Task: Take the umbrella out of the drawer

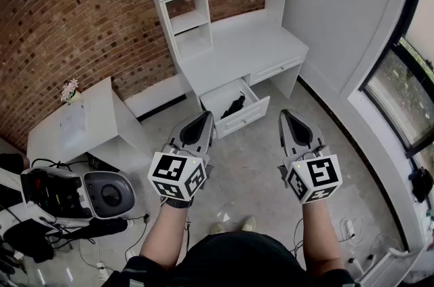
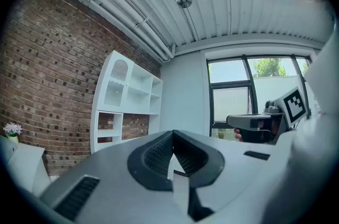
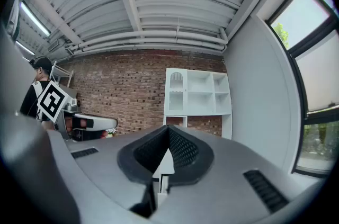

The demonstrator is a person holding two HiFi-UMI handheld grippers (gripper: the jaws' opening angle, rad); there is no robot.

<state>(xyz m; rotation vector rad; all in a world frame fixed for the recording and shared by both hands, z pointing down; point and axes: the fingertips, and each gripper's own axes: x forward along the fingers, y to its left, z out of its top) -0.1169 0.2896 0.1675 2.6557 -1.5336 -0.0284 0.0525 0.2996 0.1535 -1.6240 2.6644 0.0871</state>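
A black folded umbrella lies in the open white drawer of a white desk against the brick wall. The drawer is pulled out toward me. Both grippers are held level above the floor, short of the drawer and apart from it. My left gripper points at the drawer's near left corner, jaws shut and empty. My right gripper hangs to the drawer's right, its jaws also closed on nothing. In the left gripper view the shut jaws face the desk's shelf unit. The right gripper view shows its closed jaws and the shelves.
A low white table with a small flower pot stands at the left. Black and grey equipment and cables lie on the floor beside it. A white wall and windows run along the right.
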